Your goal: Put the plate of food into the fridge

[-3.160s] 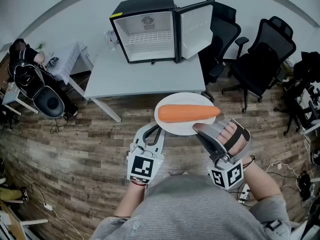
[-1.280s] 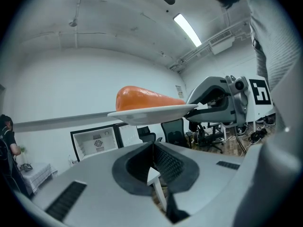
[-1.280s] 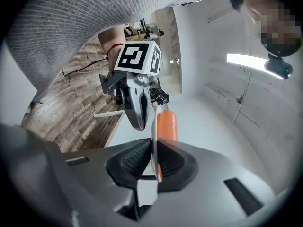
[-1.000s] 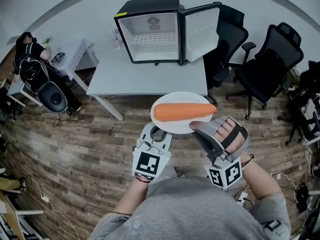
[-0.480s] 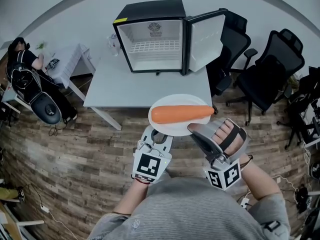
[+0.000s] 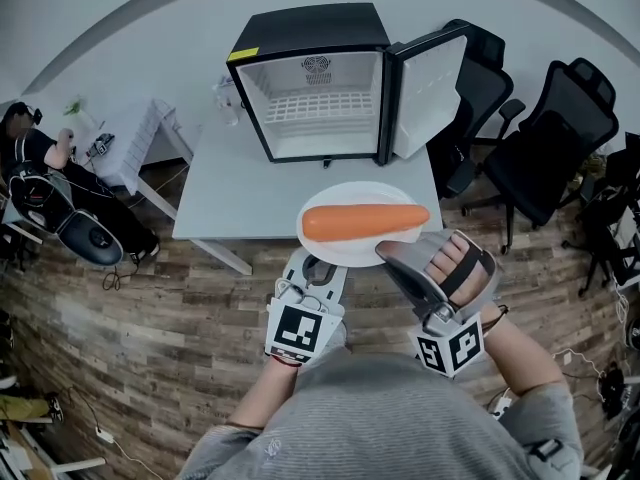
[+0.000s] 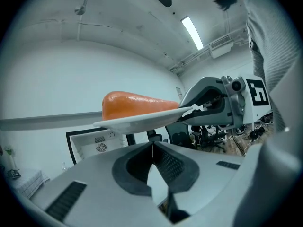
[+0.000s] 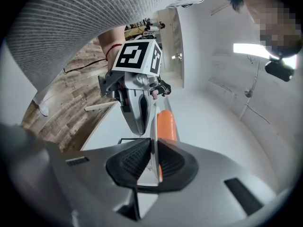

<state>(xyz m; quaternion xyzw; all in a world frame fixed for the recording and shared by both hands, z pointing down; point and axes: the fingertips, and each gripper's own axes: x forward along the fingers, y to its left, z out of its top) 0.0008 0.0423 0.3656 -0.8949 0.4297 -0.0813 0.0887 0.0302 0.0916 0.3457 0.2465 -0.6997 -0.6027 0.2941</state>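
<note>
- Hovering over the table (image 6: 250, 193) edge in the head view, the plate (image 6: 335, 253) with carrot (image 6: 365, 220) faces the open fridge (image 6: 310, 33); right gripper (image 6: 392, 256) at its rim, left gripper (image 6: 318, 268) beneath.
- Left gripper view: jaws closed together, empty, plate overhead.
- Right gripper view: jaws pinch the plate rim.

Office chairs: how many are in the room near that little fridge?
2. One chair stands just behind the open fridge door; the other chair is further right. Dark clutter at the right edge may hide more.
</note>
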